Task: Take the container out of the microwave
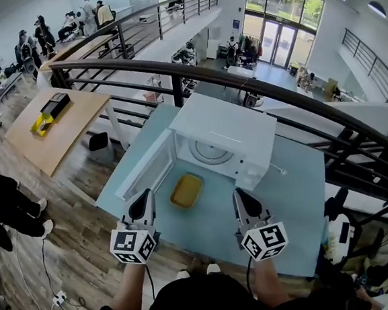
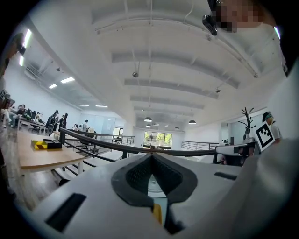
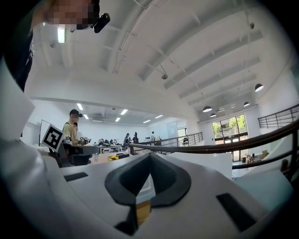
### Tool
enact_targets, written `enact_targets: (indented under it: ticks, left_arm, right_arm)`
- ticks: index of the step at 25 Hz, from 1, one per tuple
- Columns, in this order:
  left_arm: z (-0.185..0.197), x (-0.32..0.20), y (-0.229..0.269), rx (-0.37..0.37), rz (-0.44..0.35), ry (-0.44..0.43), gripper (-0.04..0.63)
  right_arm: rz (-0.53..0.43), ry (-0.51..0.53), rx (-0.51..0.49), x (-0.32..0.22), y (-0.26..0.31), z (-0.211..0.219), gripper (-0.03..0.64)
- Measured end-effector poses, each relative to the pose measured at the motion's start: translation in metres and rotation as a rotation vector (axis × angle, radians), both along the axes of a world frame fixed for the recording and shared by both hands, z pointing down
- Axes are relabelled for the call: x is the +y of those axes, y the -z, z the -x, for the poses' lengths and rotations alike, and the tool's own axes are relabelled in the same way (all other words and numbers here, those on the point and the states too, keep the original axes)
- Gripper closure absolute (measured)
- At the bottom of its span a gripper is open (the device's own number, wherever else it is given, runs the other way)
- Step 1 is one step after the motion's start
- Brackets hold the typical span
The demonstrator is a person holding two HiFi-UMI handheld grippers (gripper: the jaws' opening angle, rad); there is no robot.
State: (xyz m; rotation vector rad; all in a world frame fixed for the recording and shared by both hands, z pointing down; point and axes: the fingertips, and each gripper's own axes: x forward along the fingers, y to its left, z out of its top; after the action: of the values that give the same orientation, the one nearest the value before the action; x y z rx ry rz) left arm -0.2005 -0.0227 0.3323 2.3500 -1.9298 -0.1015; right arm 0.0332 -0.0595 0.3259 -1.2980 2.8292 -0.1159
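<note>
Two claws hover low over the near edge of a pale blue surface (image 1: 287,176), neither touching anything.

Far left, off the surface: a wooden desk (image 1: 50,130) on the floor below.

Left claw (image 1: 146,194): jaws closed tip to tip, nothing held. Its own view shows the dark pads meeting at a point, with only background visible in the gap behind them. It points toward the microwave door (image 1: 145,170), which is swung fully open to the left.

Centre: the yellow container (image 1: 186,190) sits on the surface, outside the microwave (image 1: 232,131), just in front of the open cavity. It lies between the two claws and apart from both. It is shallow, rectangular and upright. The cavity holds only the glass turntable (image 1: 210,149).

Right claw (image 1: 240,194): jaws also pressed together, empty, with the same meeting of pads in its own view. It sits just right of the container, in front of the microwave's right side.

A dark railing (image 1: 241,79) curves behind the microwave.
</note>
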Motion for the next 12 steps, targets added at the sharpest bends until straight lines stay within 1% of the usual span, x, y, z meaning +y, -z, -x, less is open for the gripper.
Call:
enact_targets:
  ticks: [5, 12]
  left_arm:
    - [-0.0025, 0.0027, -0.0057, 0.012, 0.008, -0.009, 0.588]
    - [-0.0037, 0.0052, -0.007, 0.013, 0.013, -0.01, 0.588]
  right_arm:
    - [0.016, -0.016, 0.007, 0.0028, -0.0076, -0.0001, 0.611]
    - [0.015, -0.024, 0.02, 0.0047, -0.0071, -0.0037, 0.611]
